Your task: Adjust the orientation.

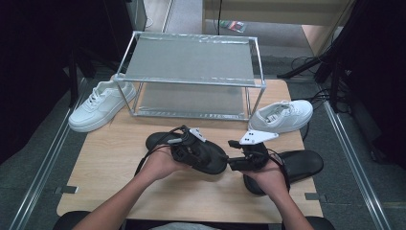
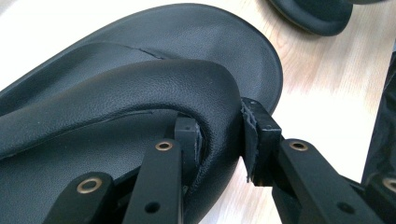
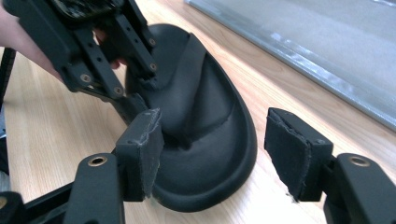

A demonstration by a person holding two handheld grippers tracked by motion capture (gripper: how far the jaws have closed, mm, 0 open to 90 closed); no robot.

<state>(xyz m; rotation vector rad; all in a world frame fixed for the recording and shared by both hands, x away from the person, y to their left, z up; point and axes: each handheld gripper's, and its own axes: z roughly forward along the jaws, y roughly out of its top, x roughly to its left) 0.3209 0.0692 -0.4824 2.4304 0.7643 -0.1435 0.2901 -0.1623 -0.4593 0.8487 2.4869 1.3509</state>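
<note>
A black slipper point(image 1: 160, 140) lies on the wooden table point(image 1: 115, 187) in front of me. My left gripper point(image 1: 202, 160) is shut on its wide strap point(image 2: 140, 88). In the left gripper view the two pads point(image 2: 256, 135) press on the strap's edge from both sides. My right gripper point(image 1: 232, 163) is just right of that slipper and points at its rounded end. Its jaws stand open, and in the right gripper view the pads point(image 3: 140, 149) frame the slipper point(image 3: 205, 107) without touching it. The left gripper point(image 3: 135, 86) shows there at the upper left, on the strap.
A second black slipper point(image 1: 299, 164) lies at the right under my right hand. One white sneaker point(image 1: 98, 105) sits at the far left, another point(image 1: 282, 116) at the far right. A metal two-level shoe rack point(image 1: 191, 62) stands at the table's back.
</note>
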